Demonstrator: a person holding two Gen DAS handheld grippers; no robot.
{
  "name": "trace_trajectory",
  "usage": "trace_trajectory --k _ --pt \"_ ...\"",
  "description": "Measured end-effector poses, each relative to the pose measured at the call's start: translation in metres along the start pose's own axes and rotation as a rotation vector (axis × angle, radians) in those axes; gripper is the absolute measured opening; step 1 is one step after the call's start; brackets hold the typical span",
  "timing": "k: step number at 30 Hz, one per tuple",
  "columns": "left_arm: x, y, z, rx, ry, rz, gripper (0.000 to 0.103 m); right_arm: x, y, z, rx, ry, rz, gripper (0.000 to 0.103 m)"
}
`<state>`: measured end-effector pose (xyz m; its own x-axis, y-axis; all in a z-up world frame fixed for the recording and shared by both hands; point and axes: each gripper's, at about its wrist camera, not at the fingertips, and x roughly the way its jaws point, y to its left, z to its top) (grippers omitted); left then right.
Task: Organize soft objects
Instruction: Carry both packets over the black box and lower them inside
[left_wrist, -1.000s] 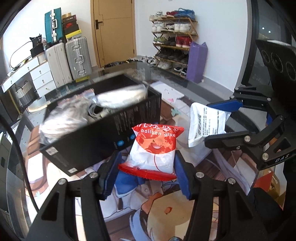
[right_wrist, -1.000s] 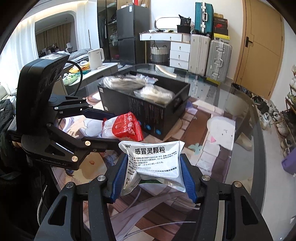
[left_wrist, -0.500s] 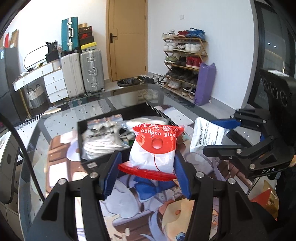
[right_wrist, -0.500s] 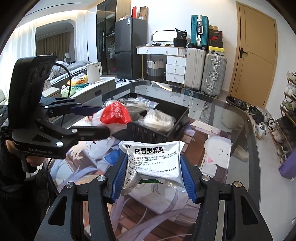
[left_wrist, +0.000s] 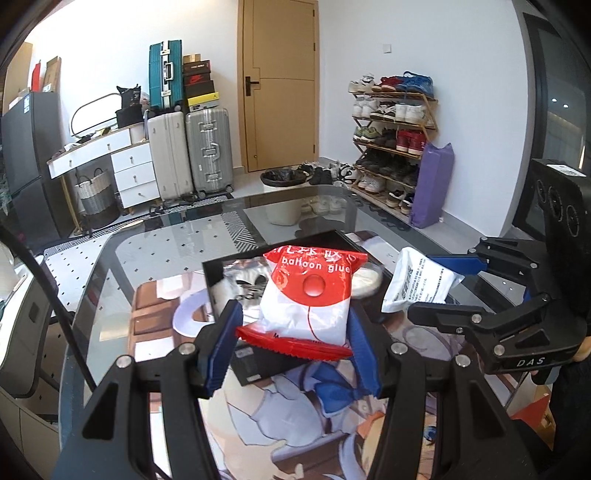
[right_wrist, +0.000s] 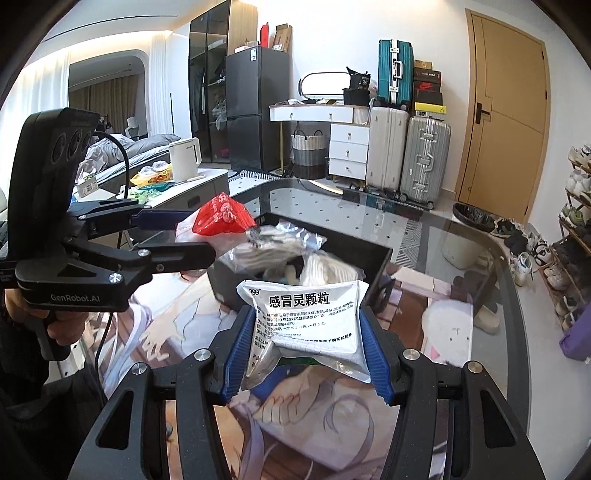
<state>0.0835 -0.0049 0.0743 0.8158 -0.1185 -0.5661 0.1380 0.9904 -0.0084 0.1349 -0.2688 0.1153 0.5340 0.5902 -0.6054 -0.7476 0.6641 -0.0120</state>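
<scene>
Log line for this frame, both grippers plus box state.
left gripper: shut on balloon glue packet | right gripper: shut on white sachet | black box: holds bagged items

We saw the black box (right_wrist: 373, 258) directly ahead of both grippers, its open top crowded with clear-wrapped bundles (right_wrist: 277, 245) that left little bare room inside. The left gripper (right_wrist: 173, 236) and its red-and-white packet (right_wrist: 221, 216) blocked the box's left side. To the right of the box the glass table (right_wrist: 461, 240) lay open.
</scene>
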Motion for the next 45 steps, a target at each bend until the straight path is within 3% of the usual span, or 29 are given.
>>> trace_trajectory --k 19,45 --pt "0.039 0.032 0.014 -0.062 0.035 0.061 0.056 0.028 -0.014 0.037 0.035 -0.020 -0.044 0.056" --pt "0.089 0.034 0.007 -0.054 0.104 0.108 0.057 0.098 -0.026 0.044 0.073 0.074 -0.067 0.056"
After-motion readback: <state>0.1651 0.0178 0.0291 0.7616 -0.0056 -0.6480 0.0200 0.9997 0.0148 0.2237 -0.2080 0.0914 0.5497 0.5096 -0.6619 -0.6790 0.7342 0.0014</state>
